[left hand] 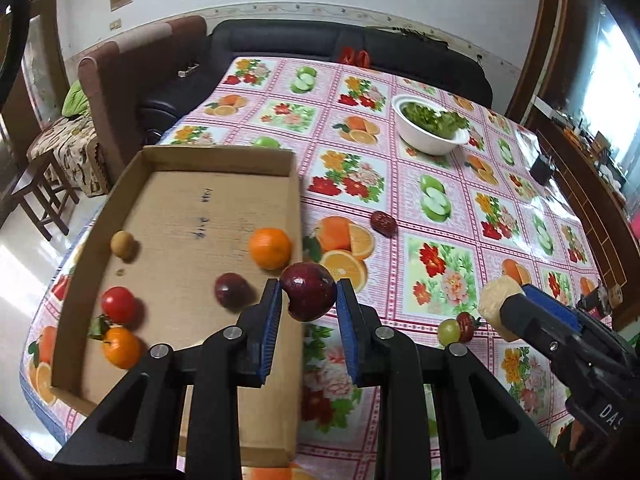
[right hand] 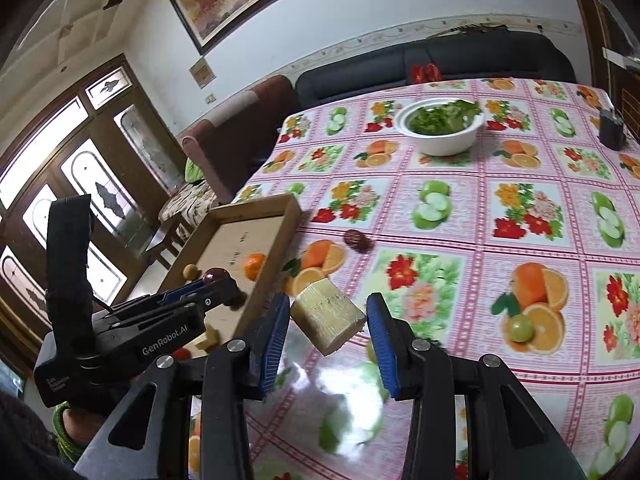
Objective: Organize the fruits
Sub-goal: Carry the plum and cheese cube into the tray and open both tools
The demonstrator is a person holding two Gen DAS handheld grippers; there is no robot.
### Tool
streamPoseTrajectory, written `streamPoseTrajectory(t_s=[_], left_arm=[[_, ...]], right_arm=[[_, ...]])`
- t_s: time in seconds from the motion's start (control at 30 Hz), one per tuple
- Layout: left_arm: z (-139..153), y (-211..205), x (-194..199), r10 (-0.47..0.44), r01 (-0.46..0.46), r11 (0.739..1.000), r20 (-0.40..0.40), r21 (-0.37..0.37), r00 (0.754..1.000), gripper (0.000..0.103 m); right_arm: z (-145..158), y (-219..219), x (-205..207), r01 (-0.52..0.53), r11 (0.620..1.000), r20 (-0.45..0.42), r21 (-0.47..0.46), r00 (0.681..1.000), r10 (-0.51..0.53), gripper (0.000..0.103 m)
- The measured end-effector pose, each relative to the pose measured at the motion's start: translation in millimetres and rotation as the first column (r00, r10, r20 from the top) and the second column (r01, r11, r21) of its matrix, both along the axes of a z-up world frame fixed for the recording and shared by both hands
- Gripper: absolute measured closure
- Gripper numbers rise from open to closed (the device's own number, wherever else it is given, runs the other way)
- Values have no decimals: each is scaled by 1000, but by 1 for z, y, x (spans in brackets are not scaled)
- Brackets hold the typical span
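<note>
My left gripper (left hand: 309,284) is shut on a dark red round fruit (left hand: 308,298), held above the right wall of the cardboard tray (left hand: 224,152). In the tray lie an orange (left hand: 270,248), a dark purple fruit (left hand: 232,291), a tomato (left hand: 117,304), a tangerine (left hand: 120,347) and a small tan fruit (left hand: 122,243). My right gripper (right hand: 329,300) is shut on a pale yellow cut chunk (right hand: 328,318) above the tablecloth, just right of the tray (right hand: 280,236). A red date (left hand: 383,223), a green grape (left hand: 449,331) and a strawberry (left hand: 466,326) lie on the cloth.
A white bowl of greens (left hand: 428,142) stands toward the far side of the table, and a small dark container (right hand: 611,128) sits at the far right. A dark sofa (left hand: 280,40) and a brown armchair (left hand: 132,68) line the far and left edges. The fruit-print cloth (right hand: 480,240) is bare between tray and bowl.
</note>
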State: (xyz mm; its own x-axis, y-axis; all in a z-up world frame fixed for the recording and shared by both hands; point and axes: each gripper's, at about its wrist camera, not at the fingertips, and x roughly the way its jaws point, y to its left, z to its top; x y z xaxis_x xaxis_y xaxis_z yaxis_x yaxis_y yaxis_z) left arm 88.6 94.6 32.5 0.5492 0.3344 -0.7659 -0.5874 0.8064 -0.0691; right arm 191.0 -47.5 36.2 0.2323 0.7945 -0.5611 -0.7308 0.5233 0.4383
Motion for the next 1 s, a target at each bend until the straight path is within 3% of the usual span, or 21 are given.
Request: streamPoseTrajectory(t_s=[1.0], left_arm=[[10,68,-39,117,-118,993,24,21,993,78]], right_arm=[[24,84,-35,-130,991,68,-32,989,131,63]])
